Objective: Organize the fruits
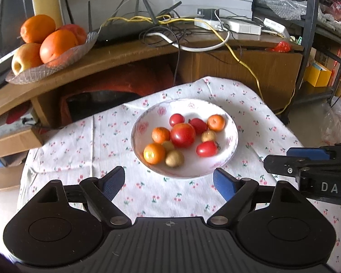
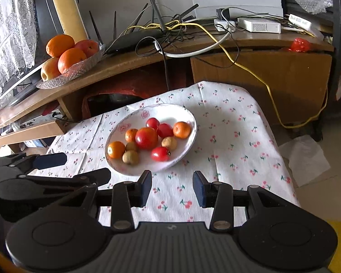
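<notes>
A white flowered bowl (image 1: 229, 150) (image 2: 129, 170) stands on a cherry-print cloth and holds red tomatoes (image 1: 182, 135) (image 2: 146, 137), small oranges (image 1: 154, 153) (image 2: 116, 149) and brownish longans (image 1: 174, 158) (image 2: 130, 157). My left gripper (image 1: 169, 183) hovers just in front of the bowl, open and empty. My right gripper (image 2: 172, 187) is to the right of the left one, also open and empty, short of the bowl's near rim. Each gripper shows at the edge of the other's view: the right gripper (image 1: 282, 162) and the left gripper (image 2: 79, 166).
A glass dish (image 1: 56, 66) (image 2: 79, 70) of big oranges and apples sits on the wooden desk (image 1: 129, 52) behind the small table. Cables, a router (image 2: 136, 36) and white boxes crowd the desk. A metal rack (image 1: 311, 45) stands at right.
</notes>
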A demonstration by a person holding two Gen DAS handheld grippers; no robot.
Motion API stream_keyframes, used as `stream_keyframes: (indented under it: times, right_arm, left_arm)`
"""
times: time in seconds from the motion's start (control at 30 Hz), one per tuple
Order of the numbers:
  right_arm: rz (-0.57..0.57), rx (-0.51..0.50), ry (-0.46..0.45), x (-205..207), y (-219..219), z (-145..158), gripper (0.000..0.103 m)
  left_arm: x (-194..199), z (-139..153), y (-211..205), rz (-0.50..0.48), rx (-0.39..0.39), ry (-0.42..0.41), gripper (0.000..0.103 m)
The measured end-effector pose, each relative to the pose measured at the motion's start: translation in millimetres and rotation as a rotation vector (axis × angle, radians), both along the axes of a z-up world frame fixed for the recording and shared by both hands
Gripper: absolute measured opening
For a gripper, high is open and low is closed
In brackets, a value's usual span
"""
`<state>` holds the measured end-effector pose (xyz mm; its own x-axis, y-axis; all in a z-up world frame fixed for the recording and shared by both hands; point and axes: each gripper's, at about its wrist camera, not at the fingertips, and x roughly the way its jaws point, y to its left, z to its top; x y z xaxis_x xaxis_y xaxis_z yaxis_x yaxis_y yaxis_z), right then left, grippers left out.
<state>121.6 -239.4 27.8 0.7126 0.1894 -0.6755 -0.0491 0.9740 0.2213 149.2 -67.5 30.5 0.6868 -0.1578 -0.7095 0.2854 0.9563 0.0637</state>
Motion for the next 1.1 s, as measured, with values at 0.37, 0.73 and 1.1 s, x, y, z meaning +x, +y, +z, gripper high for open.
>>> stream_keyframes:
  times: [0.37,0.73,1.1]
  right_arm:
    - [0.0,0.01,0.007,-12.2,2.5,-0.5,0.04]
    - [0.001,0.01,0.013,-16.0,5.3,-1.9,0.04]
    - [0.003,0.005,0.017,-21.0,7.7,-3.5,0.04]
  left_arm:
    - [-15.8,3.3,-2.6,0.017,0.003,-0.03,0.093]
    - [-24.3,5.0,-8.0,0.054,0.068,-0.044,0.093]
    - [-27.3,2.4,-8.6,0.073,0.085,-0.033,0.092]
